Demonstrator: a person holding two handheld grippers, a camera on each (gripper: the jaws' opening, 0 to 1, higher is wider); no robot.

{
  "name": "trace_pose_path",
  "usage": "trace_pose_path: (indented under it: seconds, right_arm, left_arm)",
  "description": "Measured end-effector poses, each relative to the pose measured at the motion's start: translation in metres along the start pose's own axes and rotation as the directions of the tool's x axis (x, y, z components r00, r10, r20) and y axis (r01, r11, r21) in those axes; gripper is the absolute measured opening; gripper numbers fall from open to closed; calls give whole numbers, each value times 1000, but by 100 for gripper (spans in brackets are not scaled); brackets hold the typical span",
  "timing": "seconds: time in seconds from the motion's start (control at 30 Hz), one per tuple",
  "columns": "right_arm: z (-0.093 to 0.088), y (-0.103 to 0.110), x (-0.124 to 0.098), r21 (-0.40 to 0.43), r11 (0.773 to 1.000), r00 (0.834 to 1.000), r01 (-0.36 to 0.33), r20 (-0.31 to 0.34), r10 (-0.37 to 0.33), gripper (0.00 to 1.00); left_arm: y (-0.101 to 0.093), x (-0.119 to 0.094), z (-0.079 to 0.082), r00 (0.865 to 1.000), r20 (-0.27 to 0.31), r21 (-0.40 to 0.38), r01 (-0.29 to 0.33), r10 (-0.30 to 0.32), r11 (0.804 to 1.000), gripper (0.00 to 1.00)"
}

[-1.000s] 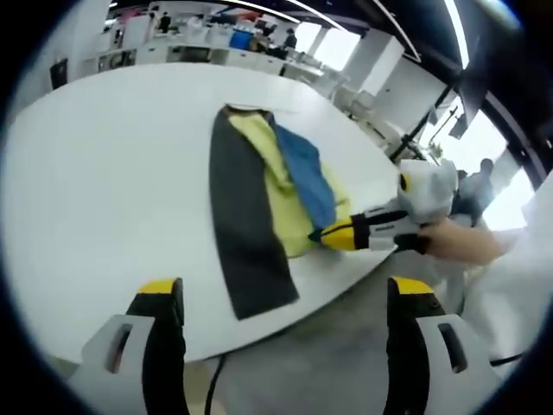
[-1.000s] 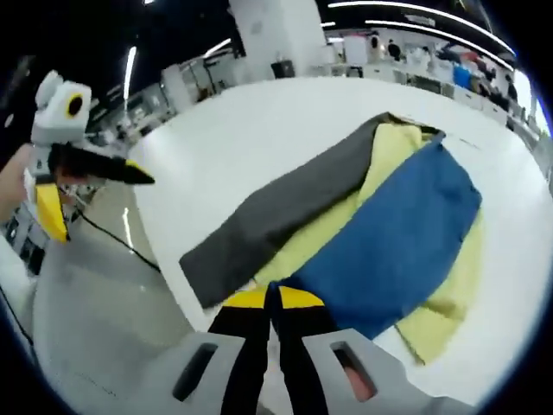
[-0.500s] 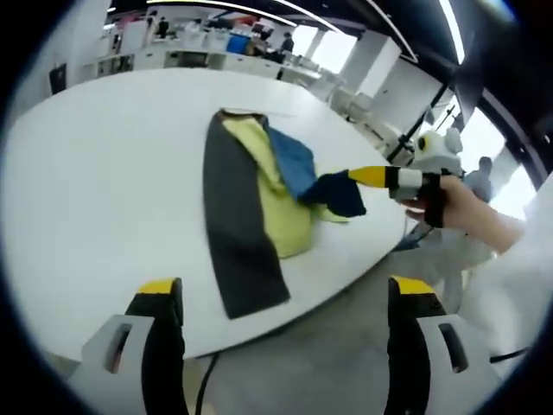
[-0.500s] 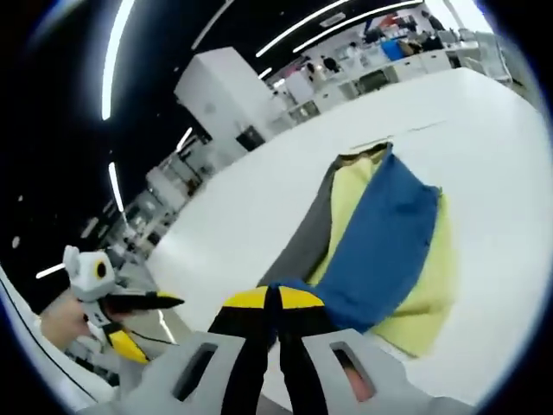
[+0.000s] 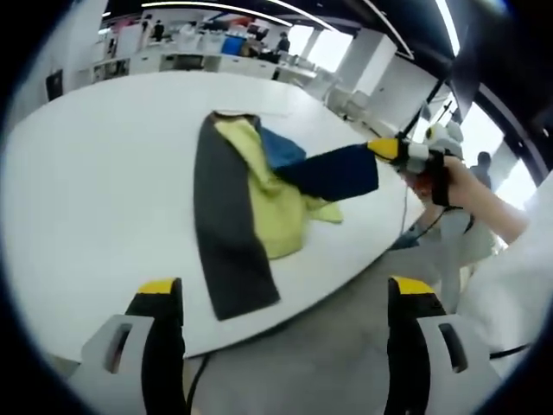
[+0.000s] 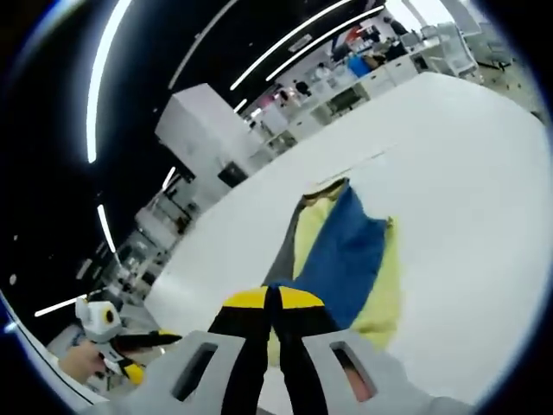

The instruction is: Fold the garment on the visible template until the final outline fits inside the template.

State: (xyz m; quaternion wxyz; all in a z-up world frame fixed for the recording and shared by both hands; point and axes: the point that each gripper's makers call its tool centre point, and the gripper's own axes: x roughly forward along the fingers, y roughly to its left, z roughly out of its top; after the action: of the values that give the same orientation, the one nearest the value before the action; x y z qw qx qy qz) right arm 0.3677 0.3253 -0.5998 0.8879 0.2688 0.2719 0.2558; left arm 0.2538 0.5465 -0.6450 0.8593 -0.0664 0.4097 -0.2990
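The garment lies lengthwise on the white table (image 5: 95, 181), with a grey strip (image 5: 220, 233) on the left and a yellow part (image 5: 272, 203) beside it. A blue part (image 5: 333, 171) is raised off the table and pulled taut to the right, with my right gripper (image 5: 387, 149) shut on its end. In the right gripper view the jaws (image 6: 275, 304) are pressed together on the blue cloth (image 6: 341, 259), with yellow (image 6: 390, 290) and grey (image 6: 283, 255) beyond. My left gripper (image 5: 285, 290) hangs open off the table's near edge, holding nothing, and is at lower left as the left gripper (image 6: 143, 354).
The near table edge (image 5: 285, 324) drops to grey floor, where a cable (image 5: 200, 385) hangs. A hand and a white sleeve (image 5: 492, 225) hold the right gripper at the table's right side. Desks, shelves and people stand far behind (image 5: 216, 39). A white pillar (image 6: 203, 130) rises past the table.
My right gripper has lifted the blue part up off the yellow layer and drawn it out to the right, stretching it taut. The left gripper has stayed open below the table edge.
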Motion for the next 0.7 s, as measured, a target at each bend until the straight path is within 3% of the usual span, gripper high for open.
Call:
trace_pose_path:
  seconds: [0.37, 0.7]
  right_arm:
    - [38, -19, -22, -17, 999, 997, 33, 66, -32, 3]
    - [85, -57, -37, 14, 995, 984, 94, 152, -95, 3]
  left_arm:
    - [-6, 0, -1, 1000, -11, 16, -6, 6, 1000, 96]
    - [-11, 4, 0, 1000, -24, 21, -12, 13, 1000, 95]
